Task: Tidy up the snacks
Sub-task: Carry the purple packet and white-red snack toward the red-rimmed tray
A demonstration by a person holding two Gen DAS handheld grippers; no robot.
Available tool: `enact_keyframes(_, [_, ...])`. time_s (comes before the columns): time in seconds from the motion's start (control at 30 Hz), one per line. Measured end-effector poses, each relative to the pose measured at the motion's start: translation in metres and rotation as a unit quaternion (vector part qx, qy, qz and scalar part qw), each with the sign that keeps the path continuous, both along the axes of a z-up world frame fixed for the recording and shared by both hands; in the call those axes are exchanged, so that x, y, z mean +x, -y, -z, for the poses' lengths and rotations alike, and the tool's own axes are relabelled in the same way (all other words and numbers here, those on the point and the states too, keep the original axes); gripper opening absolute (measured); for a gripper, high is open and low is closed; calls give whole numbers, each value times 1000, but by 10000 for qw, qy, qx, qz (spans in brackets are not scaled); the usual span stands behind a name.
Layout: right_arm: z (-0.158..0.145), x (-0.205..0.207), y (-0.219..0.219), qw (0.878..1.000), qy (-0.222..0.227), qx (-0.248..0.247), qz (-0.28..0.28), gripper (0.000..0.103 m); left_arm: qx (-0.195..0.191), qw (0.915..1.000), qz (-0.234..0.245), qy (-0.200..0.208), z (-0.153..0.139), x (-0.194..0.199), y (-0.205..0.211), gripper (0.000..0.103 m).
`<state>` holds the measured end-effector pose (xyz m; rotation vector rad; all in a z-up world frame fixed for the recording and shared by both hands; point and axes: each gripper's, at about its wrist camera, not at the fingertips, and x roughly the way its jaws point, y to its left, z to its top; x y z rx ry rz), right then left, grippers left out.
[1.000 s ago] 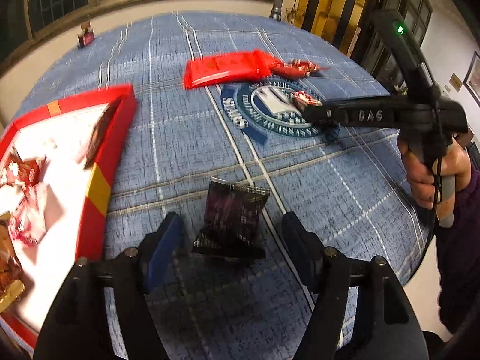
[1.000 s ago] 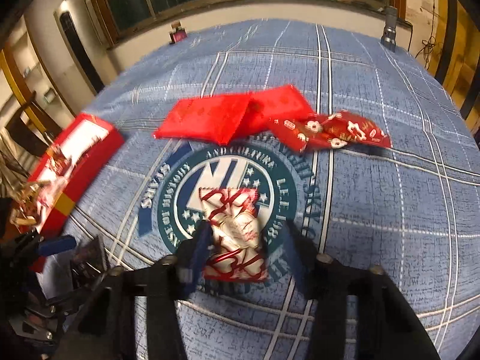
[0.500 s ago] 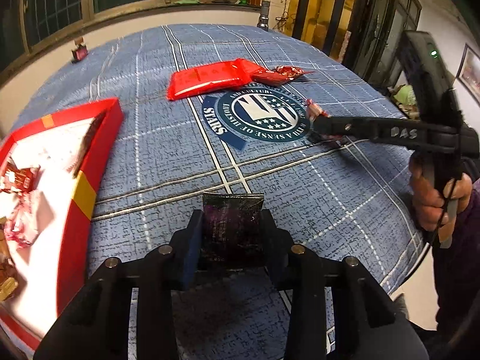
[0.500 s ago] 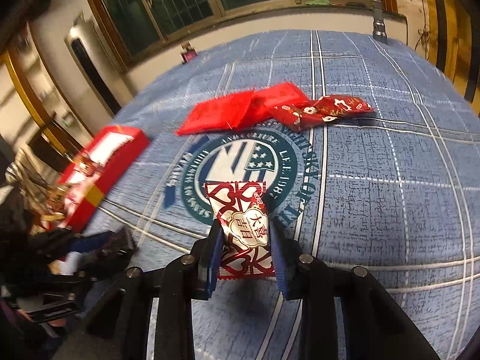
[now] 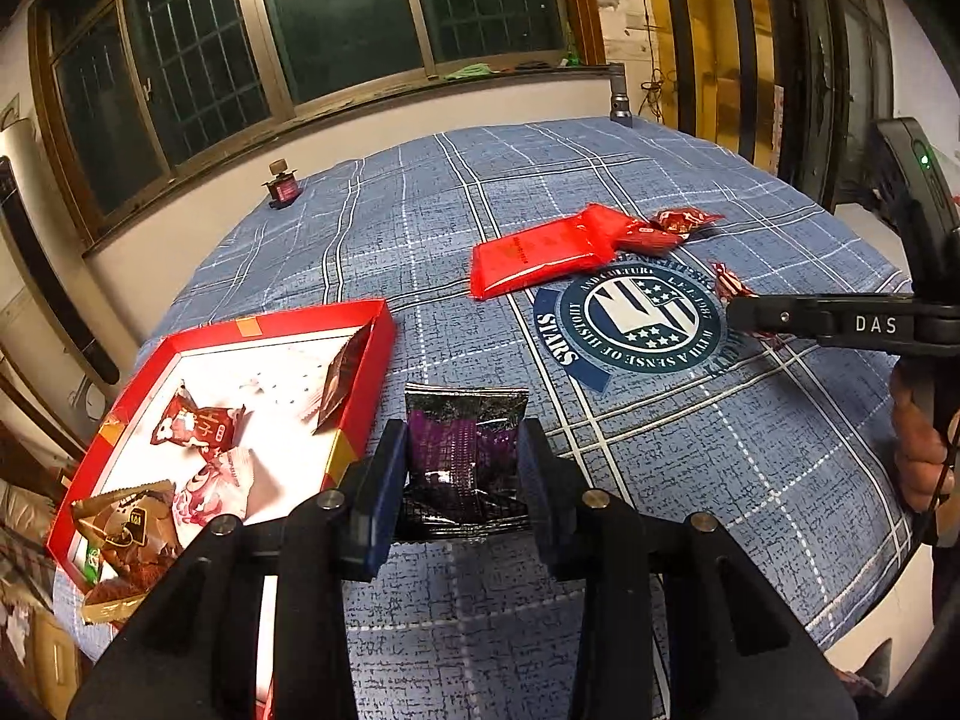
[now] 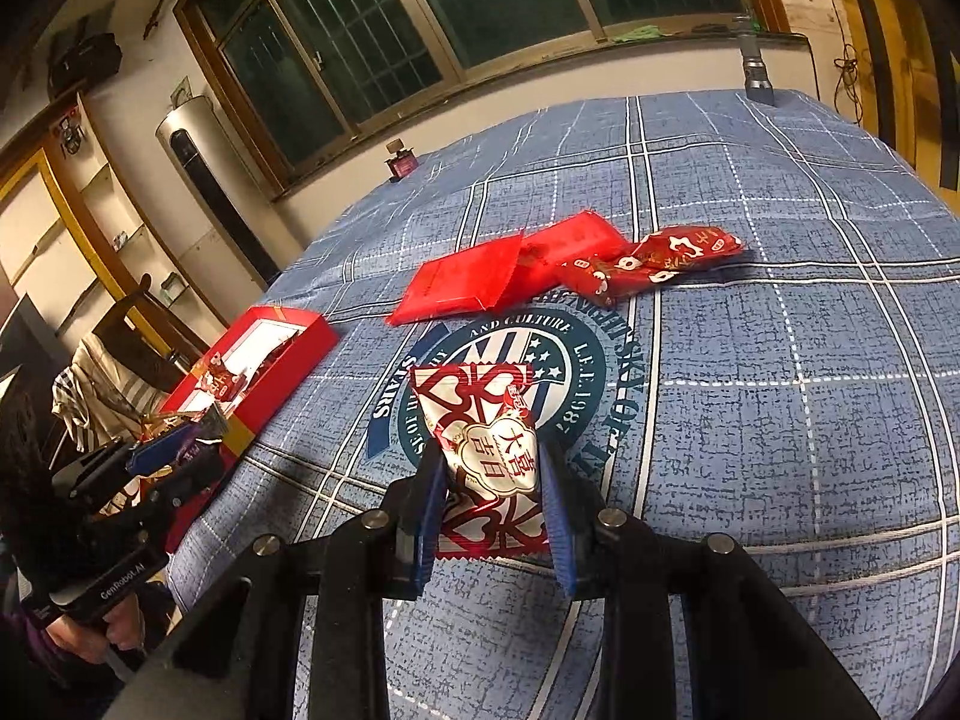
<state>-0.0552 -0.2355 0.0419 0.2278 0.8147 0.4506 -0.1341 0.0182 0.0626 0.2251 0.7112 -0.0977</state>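
Note:
My left gripper (image 5: 462, 462) is shut on a black and purple snack packet (image 5: 462, 450), held just above the blue checked cloth, right of the red box (image 5: 366, 372). That box holds several wrapped snacks (image 5: 198, 426). My right gripper (image 6: 492, 480) is shut on a red and white snack packet (image 6: 486, 450), lifted over the round emblem (image 6: 564, 360). In the left wrist view the right gripper (image 5: 735, 312) reaches in from the right with that packet's end (image 5: 729, 285) showing. On the cloth farther back lie a flat red pouch (image 5: 540, 255) and a red patterned packet (image 6: 654, 261).
A small dark bottle (image 5: 282, 186) and a grey cylinder (image 5: 621, 99) stand at the table's far edge below the windows. A person's hand (image 5: 918, 450) grips the right handle. The table's near edge curves off at the right.
The left gripper closed on the dark packet and lifted it off the cloth. The right gripper raised its red and white packet and drew back to the right; both views tilted up.

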Motion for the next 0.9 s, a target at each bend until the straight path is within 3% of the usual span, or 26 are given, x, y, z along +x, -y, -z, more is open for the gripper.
enact_keyframes(0.9, [0, -1, 6, 9997, -28, 65, 241, 32, -31, 9997, -228, -56, 2, 0, -9, 35])
